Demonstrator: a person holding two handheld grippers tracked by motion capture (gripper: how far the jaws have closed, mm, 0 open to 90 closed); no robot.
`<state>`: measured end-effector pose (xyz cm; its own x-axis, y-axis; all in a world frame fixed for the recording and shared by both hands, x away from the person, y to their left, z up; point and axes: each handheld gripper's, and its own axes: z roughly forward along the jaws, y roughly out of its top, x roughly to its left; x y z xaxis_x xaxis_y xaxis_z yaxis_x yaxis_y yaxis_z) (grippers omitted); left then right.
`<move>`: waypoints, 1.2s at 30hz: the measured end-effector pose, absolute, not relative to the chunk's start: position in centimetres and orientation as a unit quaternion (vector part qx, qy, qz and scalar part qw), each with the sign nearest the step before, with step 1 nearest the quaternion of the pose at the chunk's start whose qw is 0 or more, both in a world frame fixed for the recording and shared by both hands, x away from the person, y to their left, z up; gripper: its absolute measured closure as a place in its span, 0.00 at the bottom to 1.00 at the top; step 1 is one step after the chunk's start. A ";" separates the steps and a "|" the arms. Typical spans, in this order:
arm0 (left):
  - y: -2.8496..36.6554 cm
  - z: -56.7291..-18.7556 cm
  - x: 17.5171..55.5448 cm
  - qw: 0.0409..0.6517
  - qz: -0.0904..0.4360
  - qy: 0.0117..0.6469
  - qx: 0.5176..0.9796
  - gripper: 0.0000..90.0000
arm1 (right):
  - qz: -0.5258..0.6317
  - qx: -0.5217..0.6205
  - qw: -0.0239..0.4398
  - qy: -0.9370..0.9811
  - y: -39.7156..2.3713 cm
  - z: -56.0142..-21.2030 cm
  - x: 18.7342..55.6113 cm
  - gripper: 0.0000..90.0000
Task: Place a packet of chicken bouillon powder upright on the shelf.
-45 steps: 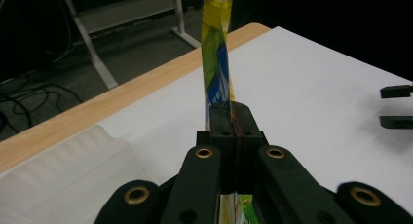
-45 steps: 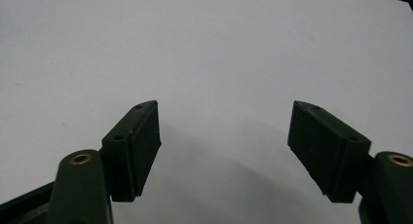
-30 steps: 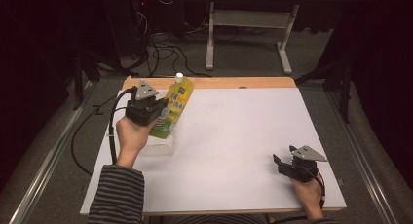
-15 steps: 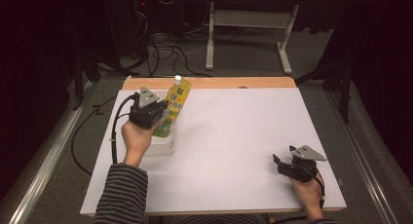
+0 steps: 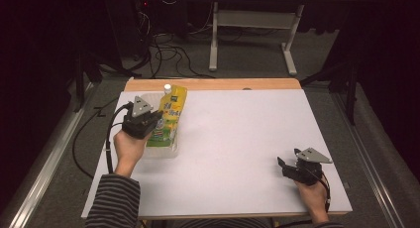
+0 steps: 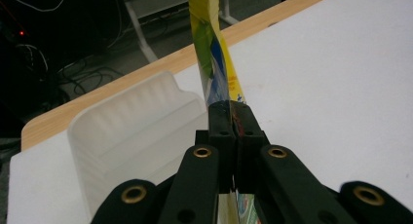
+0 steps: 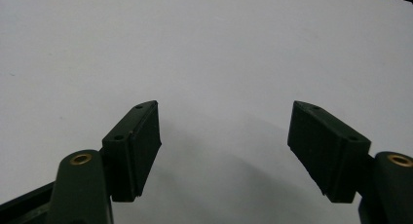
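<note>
A clear plastic bottle (image 5: 163,141) with a white cap (image 5: 167,88) lies at the table's left side, cap pointing away from me. Its yellow, green and blue label (image 5: 173,110) covers the upper half. My left gripper (image 5: 155,121) sits over the bottle's left side and is shut on the label. In the left gripper view the jaws (image 6: 233,108) pinch a twisted strip of the label (image 6: 209,48), which stretches up and away, with the ribbed clear bottle body (image 6: 131,126) to its left. My right gripper (image 5: 286,166) rests at the near right of the table, open and holding nothing (image 7: 224,112).
A white sheet (image 5: 237,129) covers the table, with a wooden strip (image 5: 213,84) along its far edge. Beyond the table are cables on the floor (image 5: 163,49) and a desk frame (image 5: 247,25). A black cable (image 5: 94,139) trails off the left gripper past the table's left edge.
My left gripper has drawn a little toward me and to the left while staying shut on the label. The right gripper has not moved.
</note>
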<state>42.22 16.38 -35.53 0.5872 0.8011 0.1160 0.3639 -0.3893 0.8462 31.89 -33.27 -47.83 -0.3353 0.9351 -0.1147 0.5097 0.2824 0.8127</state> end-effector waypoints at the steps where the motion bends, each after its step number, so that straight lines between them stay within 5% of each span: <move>1: 16.5 -35.5 42.2 0.410 0.264 0.370 0.791 0.99 | 0.347 0.488 0.307 0.739 -33.3 -47.8 31.9 0.32; 12: 17.5 -35.1 42.0 0.383 0.228 0.393 0.804 0.98 | 0.353 0.490 0.308 0.735 -33.4 -47.8 31.8 0.31; 22: 17.0 -35.6 43.5 0.357 0.165 0.413 0.822 0.83 | 0.354 0.490 0.310 0.734 -33.4 -47.8 31.7 0.32; 29: 16.5 -36.3 44.7 0.310 0.124 0.437 0.835 0.83 | 0.357 0.484 0.316 0.734 -33.4 -47.8 31.6 0.32; 36: 16.3 -36.0 44.1 0.311 0.143 0.424 0.838 0.93 | 0.358 0.485 0.315 0.733 -33.4 -47.8 31.6 0.32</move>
<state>44.07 16.28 -35.95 0.5992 0.8003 -0.0238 0.6220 -0.4466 0.6432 31.60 -33.41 -47.76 -0.3309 0.9369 -0.1130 0.4861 0.2719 0.8306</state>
